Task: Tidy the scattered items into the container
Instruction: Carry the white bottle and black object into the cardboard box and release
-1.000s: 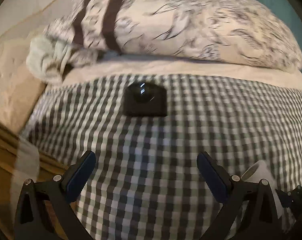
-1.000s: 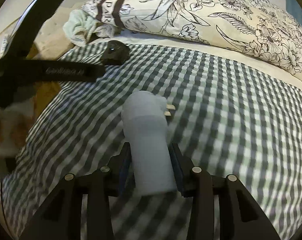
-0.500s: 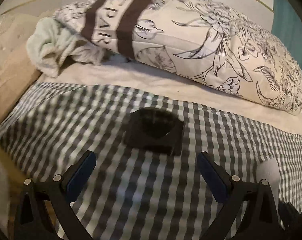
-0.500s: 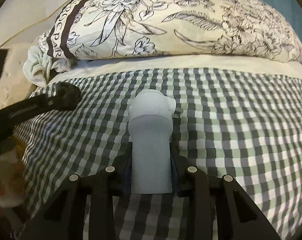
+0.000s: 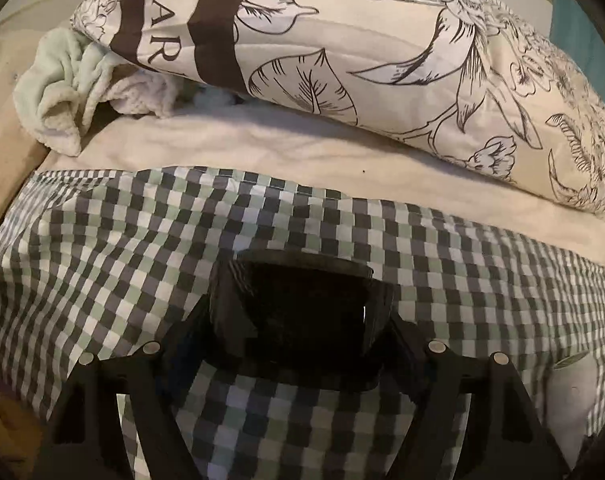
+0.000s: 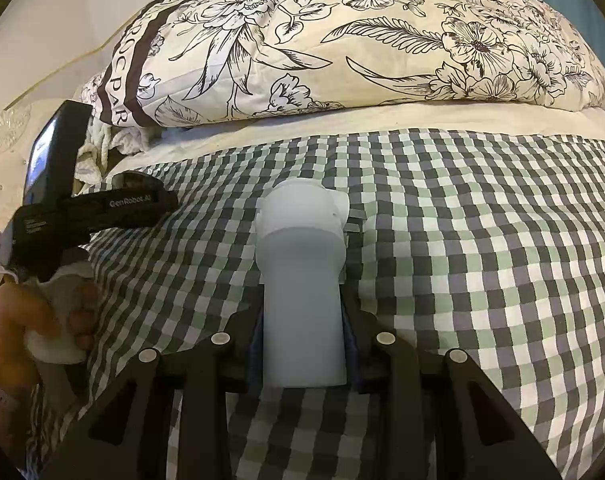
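Observation:
A black glossy box-shaped object (image 5: 302,312) lies on the checked bedcover (image 5: 102,248), low in the left wrist view. My left gripper (image 5: 300,332) has its jaws closed against both sides of it. My right gripper (image 6: 302,344) is shut on a pale white bottle (image 6: 302,280) with a wide cap, held lengthwise just above the cover. The bottle's edge also shows at the lower right of the left wrist view (image 5: 570,400). The left gripper body (image 6: 98,208) shows at the left of the right wrist view. No container is in view.
A large floral pillow (image 5: 382,60) lies across the head of the bed, on a cream sheet (image 5: 262,152). A crumpled pale green towel (image 5: 62,88) sits at the pillow's left end. The bed's left edge and a beige headboard (image 6: 6,152) are at far left.
My left gripper moved forward onto the black object and its jaws went from wide open to closed on it. The right gripper kept hold of the bottle and shifted slightly.

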